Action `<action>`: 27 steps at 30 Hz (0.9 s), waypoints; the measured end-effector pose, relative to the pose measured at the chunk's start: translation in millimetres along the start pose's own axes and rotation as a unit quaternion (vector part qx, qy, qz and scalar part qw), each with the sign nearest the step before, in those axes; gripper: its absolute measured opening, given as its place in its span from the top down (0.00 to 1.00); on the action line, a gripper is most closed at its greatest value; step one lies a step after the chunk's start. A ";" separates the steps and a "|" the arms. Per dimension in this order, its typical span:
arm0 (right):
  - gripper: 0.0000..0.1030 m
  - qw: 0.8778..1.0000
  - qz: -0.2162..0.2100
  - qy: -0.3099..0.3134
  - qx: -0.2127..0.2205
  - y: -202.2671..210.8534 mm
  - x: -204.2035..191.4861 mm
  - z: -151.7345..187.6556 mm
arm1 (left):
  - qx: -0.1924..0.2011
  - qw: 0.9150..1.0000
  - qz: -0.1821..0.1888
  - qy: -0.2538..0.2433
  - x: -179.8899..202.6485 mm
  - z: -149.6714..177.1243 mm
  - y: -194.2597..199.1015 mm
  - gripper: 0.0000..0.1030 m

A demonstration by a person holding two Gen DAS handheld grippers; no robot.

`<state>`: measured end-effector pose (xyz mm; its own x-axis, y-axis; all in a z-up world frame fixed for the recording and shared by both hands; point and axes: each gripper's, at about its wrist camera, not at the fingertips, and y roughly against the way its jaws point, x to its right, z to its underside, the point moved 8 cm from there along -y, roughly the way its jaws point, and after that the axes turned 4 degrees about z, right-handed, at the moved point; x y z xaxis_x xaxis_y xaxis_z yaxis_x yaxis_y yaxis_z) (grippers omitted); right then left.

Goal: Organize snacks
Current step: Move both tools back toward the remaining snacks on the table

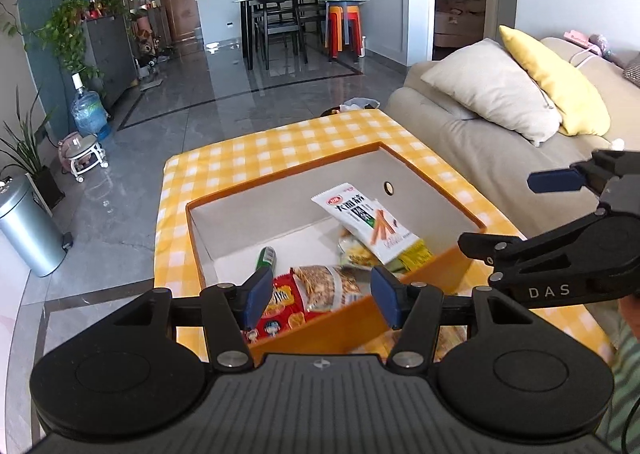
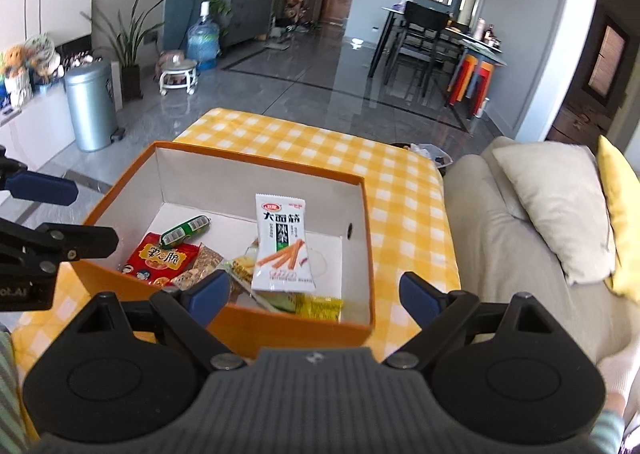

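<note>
Both your left gripper (image 1: 318,296) and right gripper (image 2: 316,296) hang open and empty; ahead, the leaning white packet (image 2: 282,244) may topple if nudged.

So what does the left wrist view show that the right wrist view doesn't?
Only the left wrist view shows the open left gripper head-on, jaws empty. Only the right wrist view shows the open right gripper head-on and the stuffed toys on the white cabinet. Both show the orange cardboard box on the yellow checked tablecloth and the white snack packet with orange sticks inside.
</note>
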<state>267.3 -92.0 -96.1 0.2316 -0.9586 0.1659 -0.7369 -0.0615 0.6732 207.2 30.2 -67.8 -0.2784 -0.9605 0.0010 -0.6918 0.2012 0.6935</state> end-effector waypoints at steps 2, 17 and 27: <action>0.14 1.000 -0.004 -0.013 -0.001 9.6 2.2 9.7 | -0.005 1.000 0.002 0.005 2.5 5.0 6.0 0.36; 0.14 0.996 -0.035 -0.071 -0.038 22.2 5.8 81.5 | -0.094 0.993 -0.003 0.067 -12.9 79.3 9.4 0.36; 0.23 0.994 -0.070 -0.036 -0.071 -4.3 -18.5 118.0 | -0.167 0.983 -0.017 0.071 -3.2 126.0 -28.7 0.36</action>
<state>191.2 -106.9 -187.0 0.2758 -0.9611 0.0137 -0.6020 -0.1616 0.7820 144.0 51.7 -178.5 -0.1461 -0.9876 0.0578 -0.4354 0.1166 0.8926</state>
